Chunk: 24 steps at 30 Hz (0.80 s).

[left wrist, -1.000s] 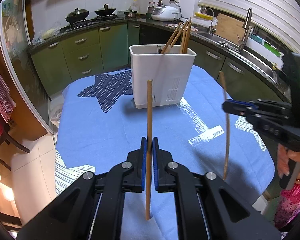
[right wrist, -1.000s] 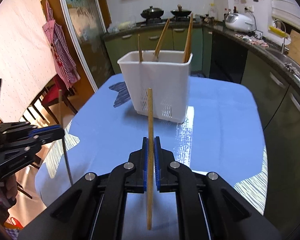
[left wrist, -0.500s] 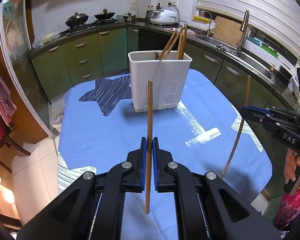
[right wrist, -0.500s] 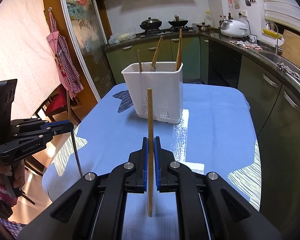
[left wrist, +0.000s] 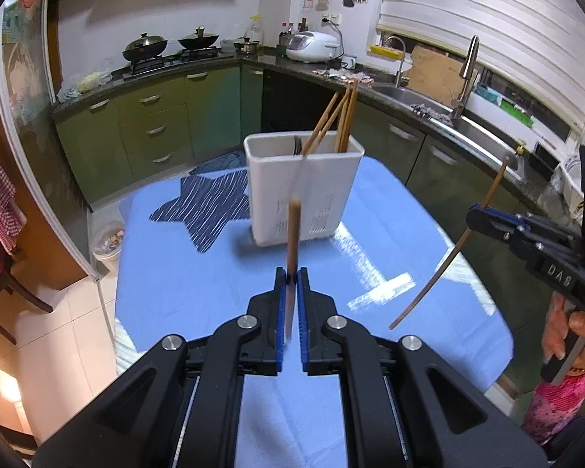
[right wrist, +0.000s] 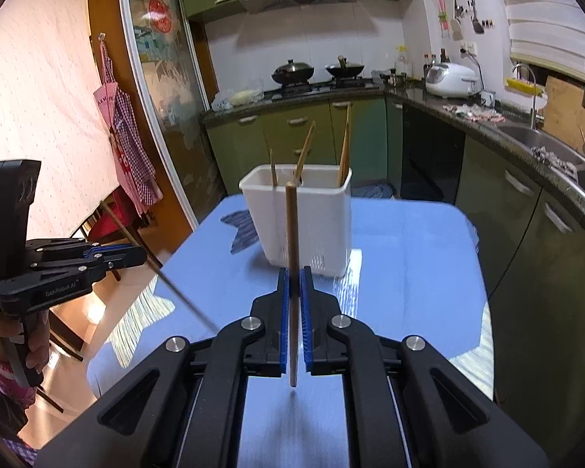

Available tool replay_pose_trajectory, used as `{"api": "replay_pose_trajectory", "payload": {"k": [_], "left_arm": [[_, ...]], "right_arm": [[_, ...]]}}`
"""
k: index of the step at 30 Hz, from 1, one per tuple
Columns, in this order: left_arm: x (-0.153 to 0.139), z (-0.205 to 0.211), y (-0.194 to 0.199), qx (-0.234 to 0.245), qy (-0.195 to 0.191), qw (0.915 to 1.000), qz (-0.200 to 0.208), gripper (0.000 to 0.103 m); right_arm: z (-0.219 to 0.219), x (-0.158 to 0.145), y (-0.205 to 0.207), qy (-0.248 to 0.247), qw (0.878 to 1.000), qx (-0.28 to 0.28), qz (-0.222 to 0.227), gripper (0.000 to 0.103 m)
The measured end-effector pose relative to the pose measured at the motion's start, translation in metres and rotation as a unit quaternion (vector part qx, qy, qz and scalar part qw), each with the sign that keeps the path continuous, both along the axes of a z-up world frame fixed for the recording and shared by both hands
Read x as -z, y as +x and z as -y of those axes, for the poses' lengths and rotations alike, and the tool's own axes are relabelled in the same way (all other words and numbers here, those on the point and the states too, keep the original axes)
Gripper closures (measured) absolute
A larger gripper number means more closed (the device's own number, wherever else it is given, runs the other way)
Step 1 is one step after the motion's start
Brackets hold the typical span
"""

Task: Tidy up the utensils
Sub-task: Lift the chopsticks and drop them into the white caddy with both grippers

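A white utensil holder (left wrist: 303, 191) stands on the blue tablecloth (left wrist: 199, 273) with several wooden chopsticks in it; it also shows in the right wrist view (right wrist: 304, 218). My left gripper (left wrist: 291, 277) is shut on a wooden chopstick (left wrist: 293, 234), held upright and motion-blurred. My right gripper (right wrist: 293, 277) is shut on another chopstick (right wrist: 291, 257), upright. Each gripper shows in the other's view, the right gripper (left wrist: 475, 214) at the right with its chopstick (left wrist: 444, 269) tilted, the left gripper (right wrist: 136, 257) at the left with its chopstick (right wrist: 167, 277) tilted. Both hover above the table in front of the holder.
A dark star pattern (left wrist: 210, 206) lies on the cloth left of the holder. Green kitchen cabinets (left wrist: 152, 140), a stove with pans and a sink (left wrist: 413, 97) ring the table. Chairs (right wrist: 117, 218) stand at the left. The table edge (left wrist: 503, 351) is near the person.
Both grippers have pulled back and up from the holder, which now looks smaller. The chopsticks seen in the opposite views have tilted from near upright to slanted.
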<state>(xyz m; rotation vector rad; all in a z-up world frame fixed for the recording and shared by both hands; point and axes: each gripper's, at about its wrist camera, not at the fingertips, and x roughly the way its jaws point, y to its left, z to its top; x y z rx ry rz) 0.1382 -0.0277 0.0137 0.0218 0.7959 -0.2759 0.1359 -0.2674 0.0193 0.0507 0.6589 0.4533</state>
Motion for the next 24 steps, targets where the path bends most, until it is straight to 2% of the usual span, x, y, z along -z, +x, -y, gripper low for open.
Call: {"api": "replay_pose_trajectory", "payload": {"k": [9,14,24], "left_arm": [[-0.061,0.01,0.036,0.008,-0.005,0.9995,0.032,0.097],[-0.094,0.019,0.051,0.006,0.007,0.9982,0.059,0.097],[-0.133,0.03,0.084,-0.013,0.013,0.996,0.088,0.097]], "right_arm": [[0.004,-0.022,0.004,-0.002,1.0,0.0,0.022,0.097],[0.009,-0.018,0.005,0.002,1.0,0.001,0.018,0.097],[0.02,-0.012,0.007,0.009,1.0,0.01,0.01,0.097]]}}
